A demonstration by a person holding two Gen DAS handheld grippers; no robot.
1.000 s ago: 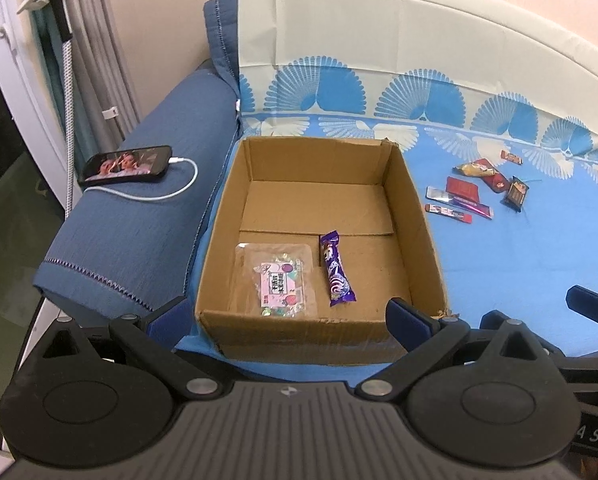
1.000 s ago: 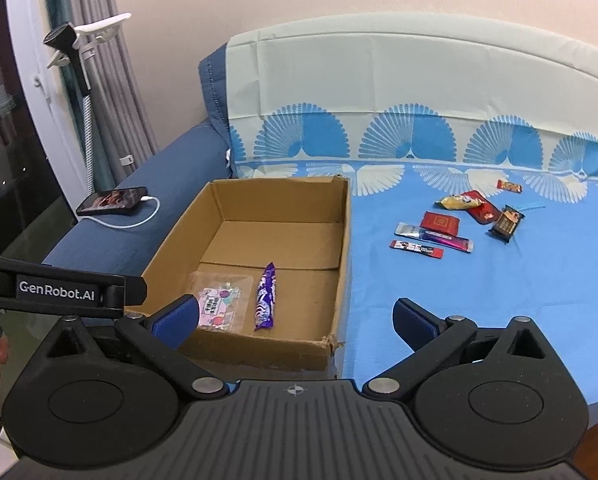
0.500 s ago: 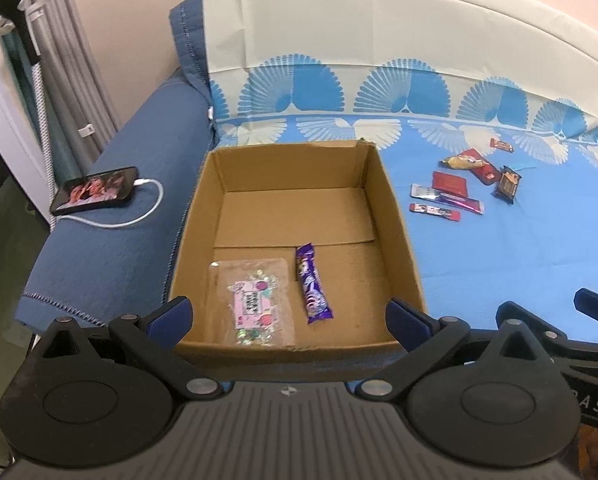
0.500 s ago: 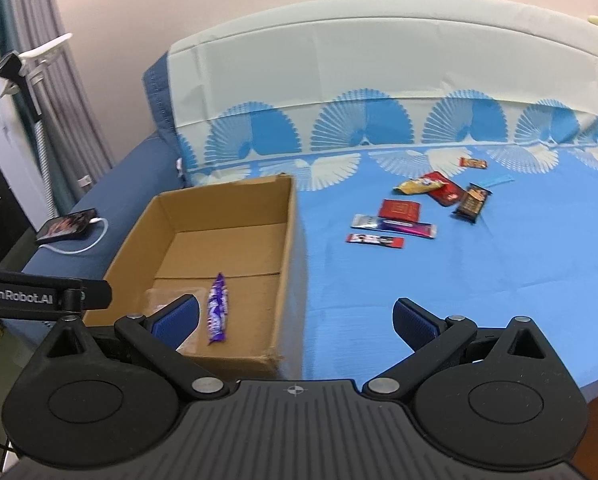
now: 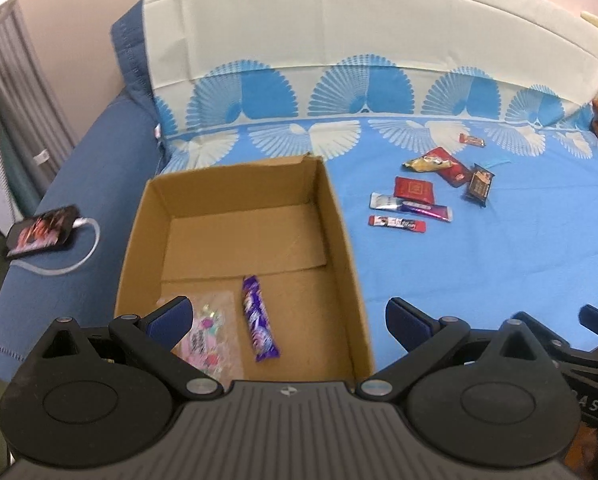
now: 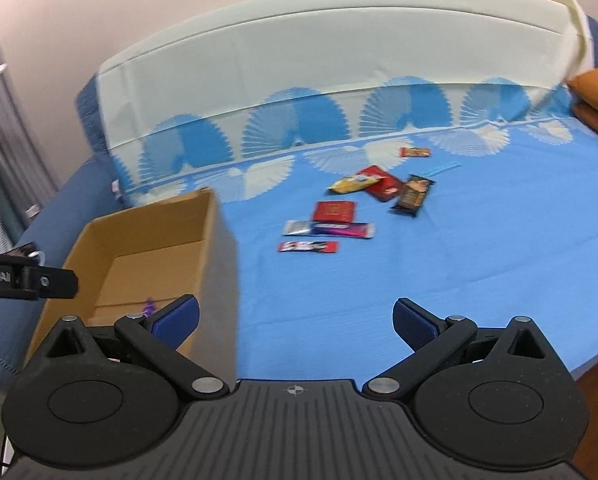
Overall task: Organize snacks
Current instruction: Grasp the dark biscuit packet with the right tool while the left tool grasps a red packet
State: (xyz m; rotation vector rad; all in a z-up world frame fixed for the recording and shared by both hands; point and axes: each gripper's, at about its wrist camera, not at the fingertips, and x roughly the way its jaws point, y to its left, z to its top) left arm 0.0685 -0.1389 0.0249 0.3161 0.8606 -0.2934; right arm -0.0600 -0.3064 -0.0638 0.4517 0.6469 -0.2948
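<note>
— So, both views have swung rightward: the cardboard box [image 5: 235, 240] with the purple bar [image 5: 259, 330] and pink packet [image 5: 211, 340] inside now sits left.

— And the left gripper [image 5: 287, 316]?

— Jaws wide, empty, over the box. The right gripper [image 6: 295, 316], equally wide, now faces the loose snacks [image 6: 331, 220] on the blue sheet [image 6: 479, 260]. Next pick, I'd guess.

Right tool [image 6: 295, 318] wide apart over blue sheet [image 6: 419, 280], snacks [image 6: 331, 224] ahead, cardboard box [image 6: 215, 240] left.
</note>
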